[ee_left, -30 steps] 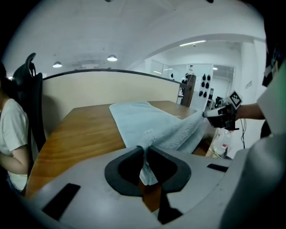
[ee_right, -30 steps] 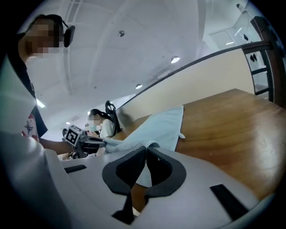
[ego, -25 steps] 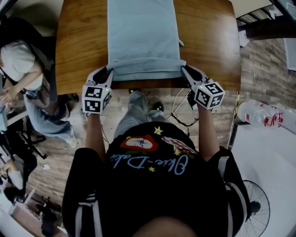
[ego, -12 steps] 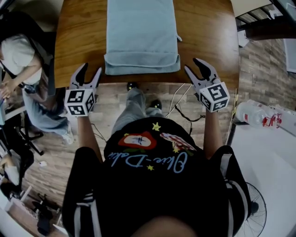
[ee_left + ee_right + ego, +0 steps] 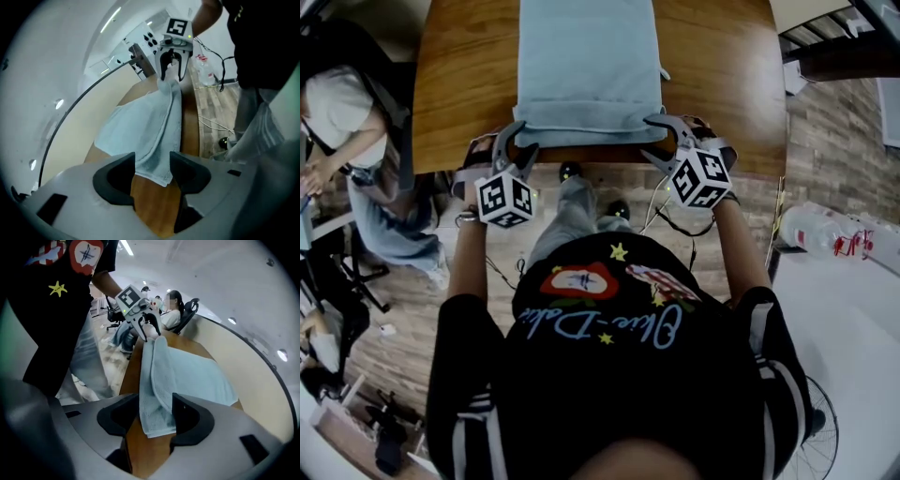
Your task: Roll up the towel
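Observation:
A light blue towel [image 5: 586,66] lies lengthwise on the wooden table [image 5: 459,84], its near end folded over into a thick band. My left gripper [image 5: 517,141] sits at the band's left corner with its jaws wide. That corner [image 5: 150,126] lies loose between the jaws of the left gripper [image 5: 152,176]. My right gripper [image 5: 661,139] is at the band's right corner, jaws opening. In the right gripper view the folded end [image 5: 187,371] lies between the jaws of the right gripper [image 5: 157,420], unpinched. Each gripper view shows the other gripper at the band's far end.
The table's near edge runs just under both grippers. A seated person [image 5: 337,122] is at the left beside the table. Cables [image 5: 666,202] lie on the wood floor below the edge. Plastic bottles [image 5: 834,234] rest on a white surface at the right.
A second ago both grippers were shut on the fold's corners. They let go, swung outward with jaws apart, then came back in, rolled, and now straddle the band's ends.

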